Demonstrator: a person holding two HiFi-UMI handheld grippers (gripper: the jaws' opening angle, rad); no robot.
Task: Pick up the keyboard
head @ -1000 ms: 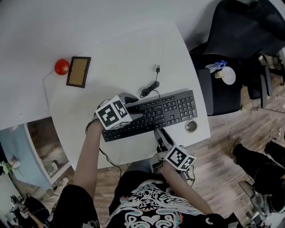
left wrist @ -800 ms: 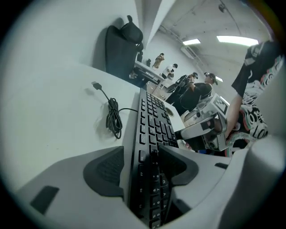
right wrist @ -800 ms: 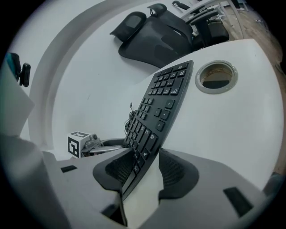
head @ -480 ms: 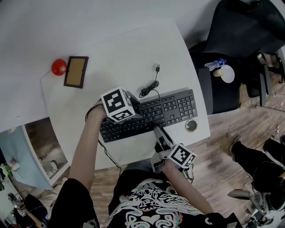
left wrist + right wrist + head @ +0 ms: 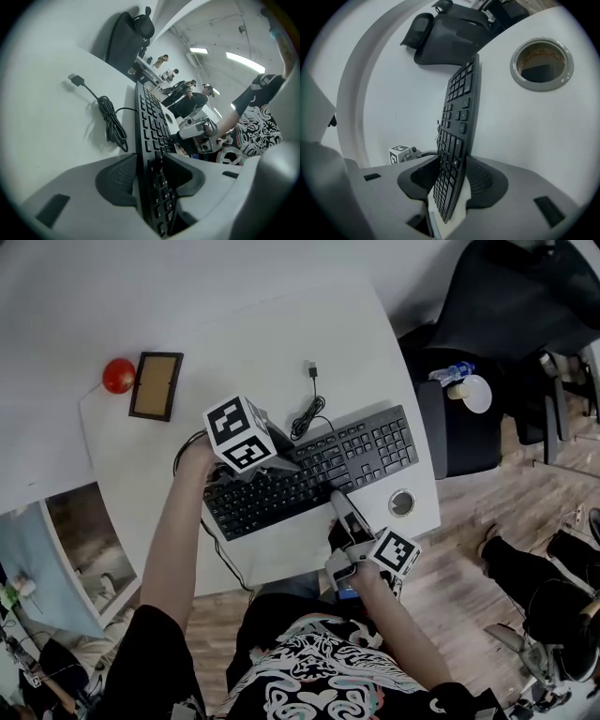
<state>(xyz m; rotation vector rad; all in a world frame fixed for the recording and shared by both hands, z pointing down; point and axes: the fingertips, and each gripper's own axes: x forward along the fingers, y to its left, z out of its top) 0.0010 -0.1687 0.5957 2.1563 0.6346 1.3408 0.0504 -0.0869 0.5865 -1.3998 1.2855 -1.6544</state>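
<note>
The black keyboard (image 5: 314, 472) lies slanted on the white table (image 5: 272, 343), near its front edge. My left gripper (image 5: 281, 463) reaches over the keyboard's back edge at its left half. In the left gripper view its jaws (image 5: 149, 171) are closing, with the keyboard (image 5: 152, 122) between them and both pads against it. My right gripper (image 5: 339, 507) holds the front edge near the middle. In the right gripper view it (image 5: 452, 176) is shut on the keyboard (image 5: 461, 108), which stands edge-on between the pads. The keyboard's coiled cable (image 5: 307, 413) lies behind it.
A round cable hole (image 5: 402, 502) sits in the table right of my right gripper. A framed picture (image 5: 156, 385) and a red ball (image 5: 118, 375) lie at the far left. A black chair (image 5: 469, 418) with a bottle (image 5: 448, 374) stands beyond the table's right edge.
The left gripper has tilted down and its jaws have narrowed onto the keyboard's back edge. The keyboard has swung, its right end going farther away, and the cable's plug has shifted left.
</note>
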